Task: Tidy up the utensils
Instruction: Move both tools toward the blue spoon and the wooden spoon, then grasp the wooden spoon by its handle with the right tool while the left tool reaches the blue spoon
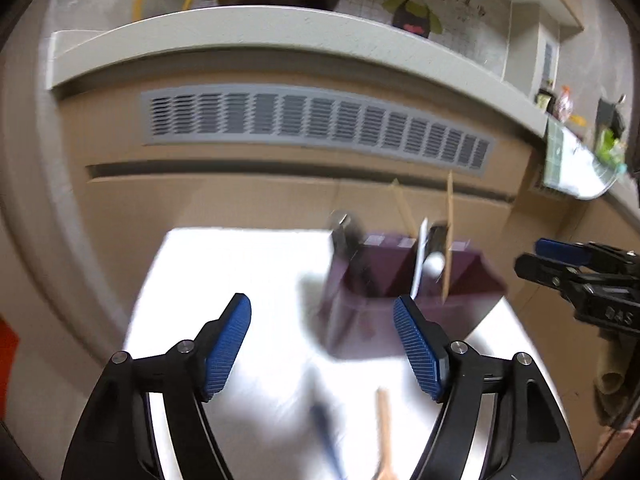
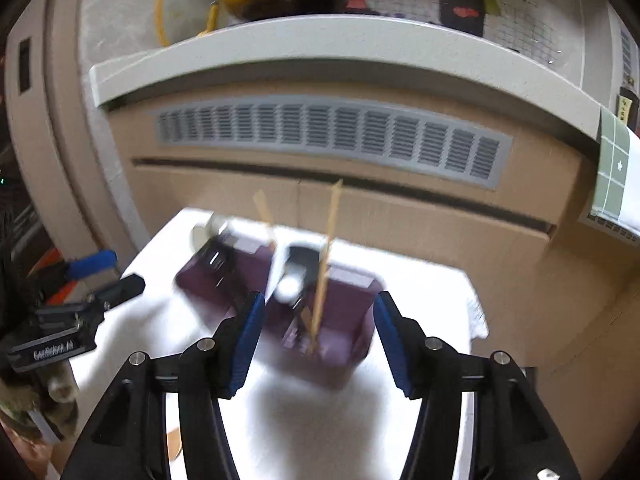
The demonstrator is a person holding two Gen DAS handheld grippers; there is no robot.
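Both the left gripper (image 1: 322, 344) and right gripper (image 2: 318, 340) hang with jaws open and empty over the white surface (image 1: 240, 280), where a pale wooden utensil (image 1: 385, 424) lies loose before the dark purple compartmented holder (image 1: 400, 276) – probably light, stiff, best pinched mid-handle.

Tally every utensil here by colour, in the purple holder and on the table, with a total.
Wooden: 3, two wooden sticks in the purple holder, one wooden handle on the table
White: 1, white spoon
Black: 2, black utensils, blurred
Blue: 1, blue handle on the table
Total: 7
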